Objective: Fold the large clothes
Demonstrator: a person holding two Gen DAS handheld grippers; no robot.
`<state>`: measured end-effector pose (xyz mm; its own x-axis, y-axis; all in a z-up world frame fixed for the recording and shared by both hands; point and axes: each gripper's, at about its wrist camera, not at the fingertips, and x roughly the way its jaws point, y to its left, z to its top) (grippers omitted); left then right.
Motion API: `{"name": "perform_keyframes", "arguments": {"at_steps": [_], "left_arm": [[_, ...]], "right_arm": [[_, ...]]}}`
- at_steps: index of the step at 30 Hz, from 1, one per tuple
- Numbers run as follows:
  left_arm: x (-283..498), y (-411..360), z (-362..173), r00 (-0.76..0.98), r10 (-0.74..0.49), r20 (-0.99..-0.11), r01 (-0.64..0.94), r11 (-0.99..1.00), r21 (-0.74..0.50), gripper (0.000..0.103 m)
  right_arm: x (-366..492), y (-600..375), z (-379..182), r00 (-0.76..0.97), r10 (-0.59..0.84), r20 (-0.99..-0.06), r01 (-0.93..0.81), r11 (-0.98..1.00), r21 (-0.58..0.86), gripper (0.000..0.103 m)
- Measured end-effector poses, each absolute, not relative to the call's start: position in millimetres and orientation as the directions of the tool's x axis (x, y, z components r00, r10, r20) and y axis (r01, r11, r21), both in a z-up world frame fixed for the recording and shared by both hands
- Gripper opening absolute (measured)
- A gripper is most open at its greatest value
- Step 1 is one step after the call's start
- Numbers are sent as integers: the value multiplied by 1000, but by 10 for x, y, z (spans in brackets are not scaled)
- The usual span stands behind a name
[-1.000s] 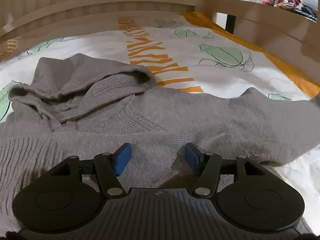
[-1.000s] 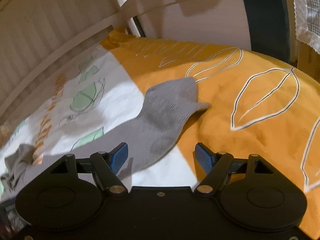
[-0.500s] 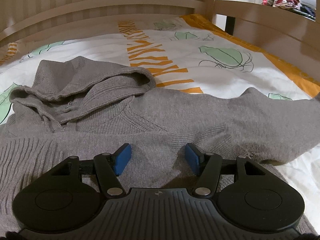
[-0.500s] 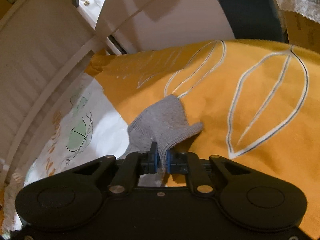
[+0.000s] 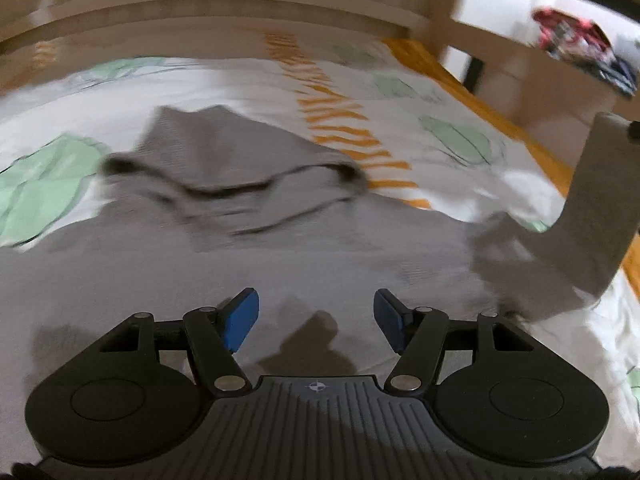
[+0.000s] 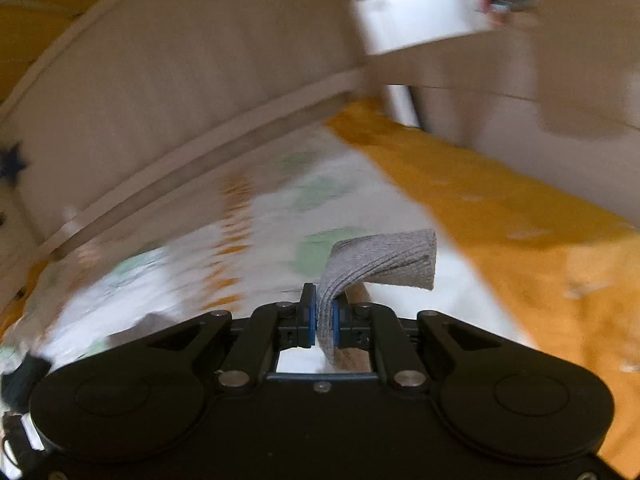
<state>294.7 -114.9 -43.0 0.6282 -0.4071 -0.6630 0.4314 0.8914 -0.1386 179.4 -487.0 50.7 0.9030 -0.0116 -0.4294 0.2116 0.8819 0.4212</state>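
Observation:
A grey knitted hoodie lies flat on the bed, its hood toward the headboard. My left gripper is open and empty, low over the hoodie's chest. My right gripper is shut on the cuff of the hoodie's right sleeve and holds it lifted off the bed. In the left wrist view that sleeve rises steeply at the right edge. Both views are blurred by motion.
The bedsheet is white with green leaves and orange stripes, with an orange border on the right. A wooden headboard runs along the far side. A wooden side rail stands at the right, with colourful clothes beyond.
My right gripper, shut on the sleeve cuff half a second ago, has lifted it off the bed and swung left. The sleeve now stands up in the left wrist view. The left gripper stayed open.

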Motion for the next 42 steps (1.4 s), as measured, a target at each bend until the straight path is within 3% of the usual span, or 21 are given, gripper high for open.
{"name": "perform_keyframes", "arguments": {"at_steps": [10, 22, 26, 27, 29, 42], "left_arm": [[2794, 145, -276, 684, -336, -647, 286, 940, -186, 62], [2755, 803, -312, 682, -320, -658, 194, 946, -259, 62], [2765, 788, -309, 674, -347, -653, 216, 937, -275, 62], [2770, 771, -306, 671, -355, -651, 224, 934, -279, 62], [2795, 707, -300, 663, -379, -645, 240, 925, -296, 62], [3032, 88, -517, 580, -435, -688, 263, 900, -348, 62]], "right_arm": [[2399, -3177, 532, 869, 247, -429, -67, 917, 393, 15], [2673, -1563, -361, 727, 346, -593, -251, 938, 239, 16], [2570, -1397, -569, 694, 376, -615, -301, 926, 227, 29], [2535, -1402, -601, 689, 388, -612, -317, 921, 227, 44], [2446, -1423, -617, 685, 407, -605, -348, 911, 219, 59], [1899, -2248, -705, 736, 314, -600, -302, 945, 124, 64]]}}
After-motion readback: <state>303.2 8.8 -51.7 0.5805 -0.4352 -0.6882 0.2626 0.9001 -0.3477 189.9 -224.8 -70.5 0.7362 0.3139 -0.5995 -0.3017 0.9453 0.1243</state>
